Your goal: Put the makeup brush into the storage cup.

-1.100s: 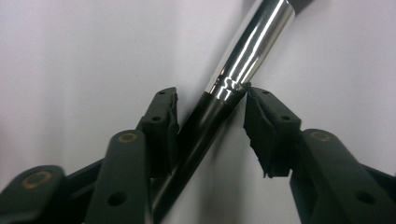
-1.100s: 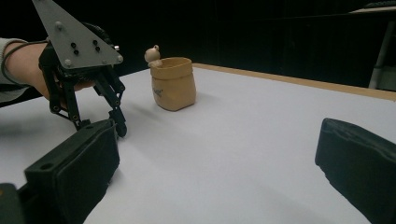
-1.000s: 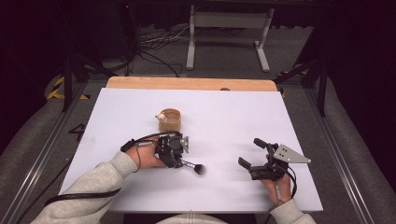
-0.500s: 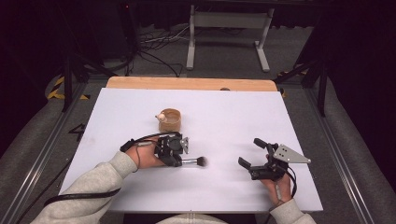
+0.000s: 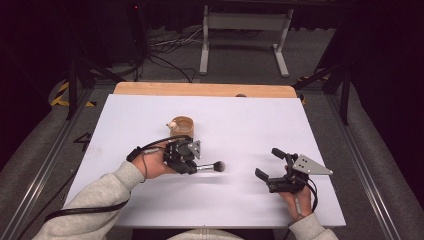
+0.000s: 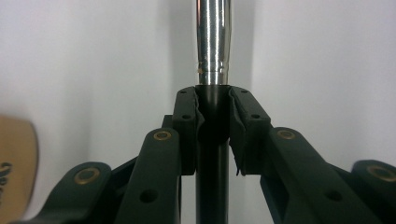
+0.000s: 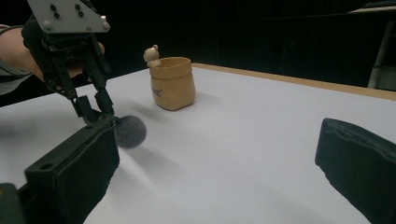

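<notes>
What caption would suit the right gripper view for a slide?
Open right gripper faces a tan pouch while the left gripper holds a makeup brush.

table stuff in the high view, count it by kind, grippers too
makeup brush: 1
tan pouch with a small figure on its rim: 1
grippers: 2, left gripper shut on the brush handle, right gripper open
total: 4

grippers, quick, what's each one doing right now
Left gripper: shut on the makeup brush, jaws clamped on its black handle.
Right gripper: open, holding nothing.
</notes>
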The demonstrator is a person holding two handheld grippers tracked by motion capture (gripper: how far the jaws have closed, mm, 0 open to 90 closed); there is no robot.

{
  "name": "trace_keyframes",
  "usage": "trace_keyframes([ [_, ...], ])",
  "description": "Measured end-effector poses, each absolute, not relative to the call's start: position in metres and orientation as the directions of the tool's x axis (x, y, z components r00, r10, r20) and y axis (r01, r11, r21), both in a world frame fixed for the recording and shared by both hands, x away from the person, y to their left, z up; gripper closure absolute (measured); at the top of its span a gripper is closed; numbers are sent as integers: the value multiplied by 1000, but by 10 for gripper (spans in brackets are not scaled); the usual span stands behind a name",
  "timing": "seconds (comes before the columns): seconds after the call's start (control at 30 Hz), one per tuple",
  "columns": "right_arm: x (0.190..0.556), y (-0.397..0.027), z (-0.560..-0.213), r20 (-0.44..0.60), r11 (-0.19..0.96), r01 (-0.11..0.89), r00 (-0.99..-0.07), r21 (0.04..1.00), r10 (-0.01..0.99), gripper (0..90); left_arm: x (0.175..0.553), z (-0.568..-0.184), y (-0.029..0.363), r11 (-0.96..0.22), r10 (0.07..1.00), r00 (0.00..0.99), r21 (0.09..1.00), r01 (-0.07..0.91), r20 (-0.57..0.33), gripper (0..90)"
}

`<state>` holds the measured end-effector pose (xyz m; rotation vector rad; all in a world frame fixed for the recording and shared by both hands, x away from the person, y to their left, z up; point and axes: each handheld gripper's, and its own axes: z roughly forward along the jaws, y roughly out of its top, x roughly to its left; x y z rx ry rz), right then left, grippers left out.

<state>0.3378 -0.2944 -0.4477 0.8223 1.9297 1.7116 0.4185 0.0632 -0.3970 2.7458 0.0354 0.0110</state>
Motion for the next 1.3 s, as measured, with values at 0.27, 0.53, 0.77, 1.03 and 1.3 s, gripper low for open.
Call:
trace_keyframes([
  [0.27,338,-294,-448,68,61,150,-730,987,680,0,415,-379,68,-872,49,998,488,26,35,744],
  [0.53,338,-294,-448,71,60,153,-729,986,681,0,413,-368,71,-829,61,997,559,26,44,745],
  [0.77,338,-295,-448,72,59,153,-728,986,682,0,414,-361,78,-764,87,996,643,50,27,745],
  [1.03,338,-294,-448,74,57,154,-730,986,680,0,417,-357,88,-691,119,993,719,69,20,744],
  [1.3,338,-295,-448,76,56,154,-733,986,676,0,424,-355,97,-606,146,989,789,104,-18,745],
])
